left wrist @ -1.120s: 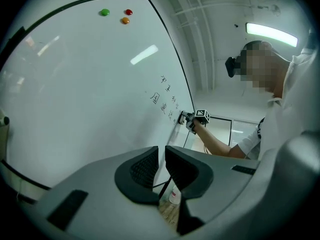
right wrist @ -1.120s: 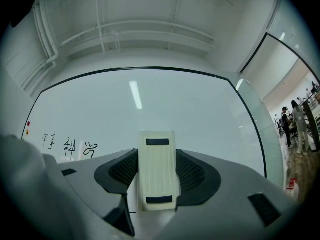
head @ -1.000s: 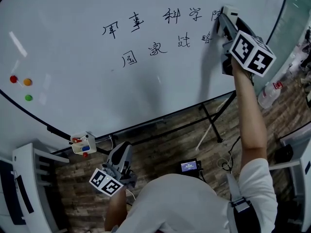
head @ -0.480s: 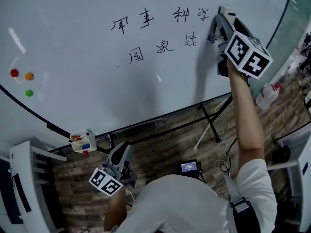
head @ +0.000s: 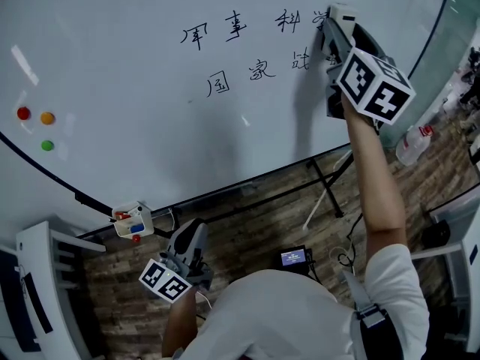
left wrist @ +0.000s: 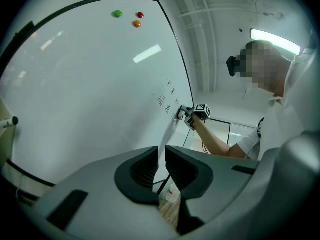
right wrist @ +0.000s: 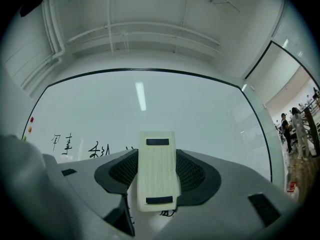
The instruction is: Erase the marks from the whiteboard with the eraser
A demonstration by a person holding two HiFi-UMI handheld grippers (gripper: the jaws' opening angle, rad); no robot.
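Well, my right claw [head: 335, 36] clamps the eraser [right wrist: 158, 169] at the three o'clock end of the marks [head: 247, 47], nearly all left to wipe.

Whiteboard [head: 150, 88]: cut off by the upper and left edges of the head view.

Written marks [head: 236, 27]: the right-hand end of both rows is covered there by the eraser [head: 342, 12] and the right gripper [head: 339, 30]. In the right gripper view the lower row is masked by the gripper body (only a fragment is seen under the eraser). In the left gripper view they are too small to be read.

Small holder [head: 133, 220], lower left of the head view: contents too small to be identified.

Figures [right wrist: 292, 129], right edge of the right gripper view: too small to be made out.
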